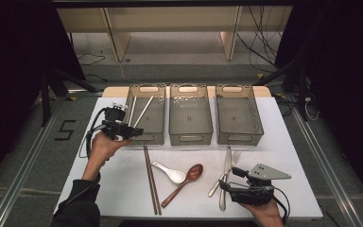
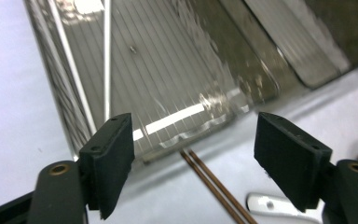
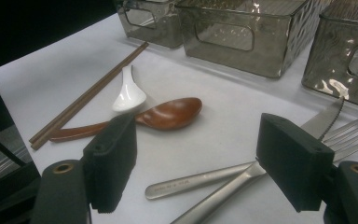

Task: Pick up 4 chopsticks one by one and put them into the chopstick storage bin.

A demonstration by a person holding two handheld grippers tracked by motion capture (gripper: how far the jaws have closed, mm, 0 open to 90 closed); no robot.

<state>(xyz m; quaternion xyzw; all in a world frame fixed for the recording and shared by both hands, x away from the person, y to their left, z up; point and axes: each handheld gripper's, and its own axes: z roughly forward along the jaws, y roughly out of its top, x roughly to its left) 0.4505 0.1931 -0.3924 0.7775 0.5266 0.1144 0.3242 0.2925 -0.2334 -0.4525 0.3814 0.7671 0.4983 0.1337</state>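
Observation:
My left gripper [image 1: 133, 132] [image 2: 193, 158] hangs open over the front left corner of the left grey bin [image 1: 159, 135] [image 2: 223, 65], nothing between its jaws. Two pale chopsticks [image 1: 139, 112] [image 2: 106, 60] lie inside that bin. My right gripper [image 1: 228, 178] [image 3: 196, 163] is open too, low over the handles of a knife [image 1: 227, 163] [image 3: 200, 179] and a fork [image 1: 234, 157] [image 3: 223, 196] on the white table. A pair of brown chopsticks [image 1: 151, 179] [image 3: 88, 95], a white spoon [image 1: 170, 172] [image 3: 129, 95] and a brown wooden spoon [image 1: 185, 182] [image 3: 168, 114] lie in the middle.
Two more grey bins, middle [image 1: 190, 138] and right [image 1: 238, 137], stand in a row with the left one at the back of the table. Past the far table edge are a floor with cables and wooden shelf legs.

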